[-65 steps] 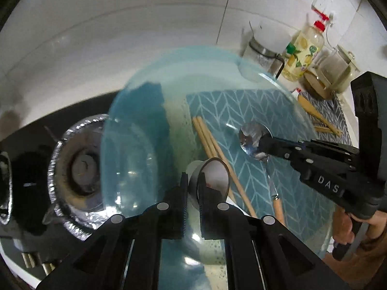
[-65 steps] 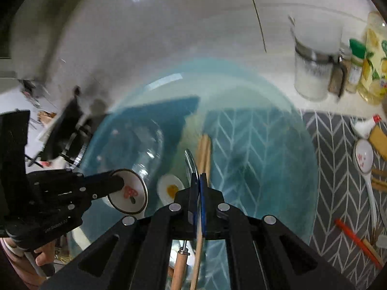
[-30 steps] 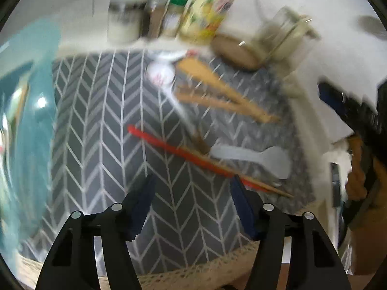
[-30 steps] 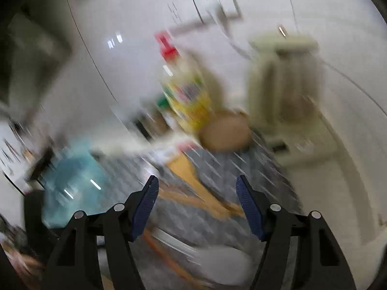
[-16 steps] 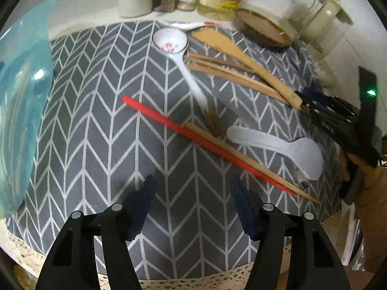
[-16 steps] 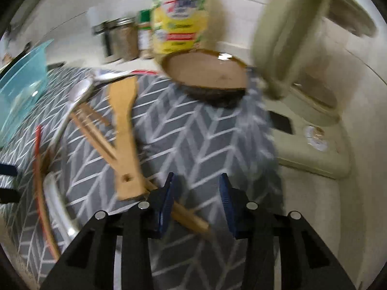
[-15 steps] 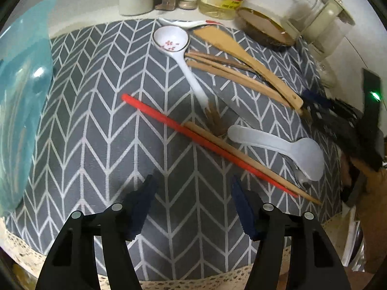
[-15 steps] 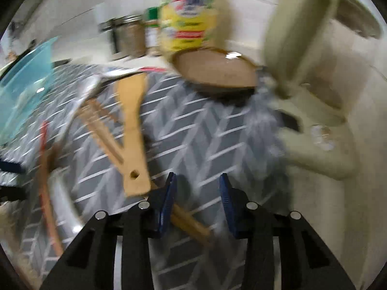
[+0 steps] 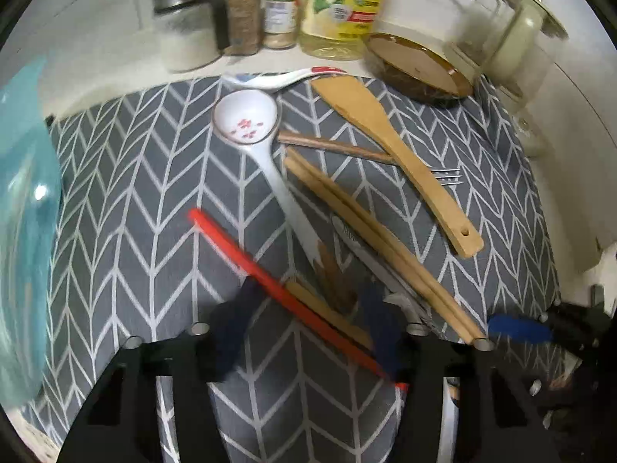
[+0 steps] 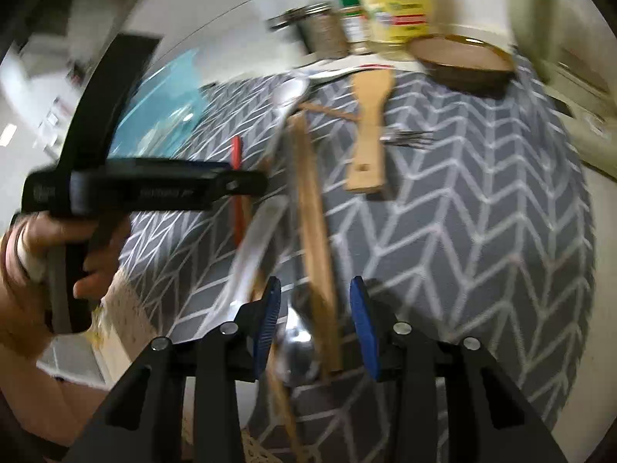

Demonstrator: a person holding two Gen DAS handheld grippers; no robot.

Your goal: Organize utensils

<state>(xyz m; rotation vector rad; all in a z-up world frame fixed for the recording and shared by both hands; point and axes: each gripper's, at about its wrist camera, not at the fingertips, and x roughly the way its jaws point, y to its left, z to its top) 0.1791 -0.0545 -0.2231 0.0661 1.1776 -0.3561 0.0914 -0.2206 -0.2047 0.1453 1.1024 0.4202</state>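
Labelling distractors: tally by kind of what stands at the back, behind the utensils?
Clamp jar: 1
Spice jars: 2
Bottle: 1
Brown dish: 1
Glass jug: 1
Total: 6

Open mat [image 9: 127,208]: bare grey stretch left of the red chopstick [image 9: 246,258]; I could pass there.
Centre: crossed wooden chopsticks [image 9: 370,231], ladle [image 9: 246,119] and spatula [image 9: 389,139] crowd my way.
Back edge: jars [image 9: 241,15] and bottle [image 9: 339,7] wall off the table.
Left: blue bowl [image 9: 23,231], seemingly close; blurred.
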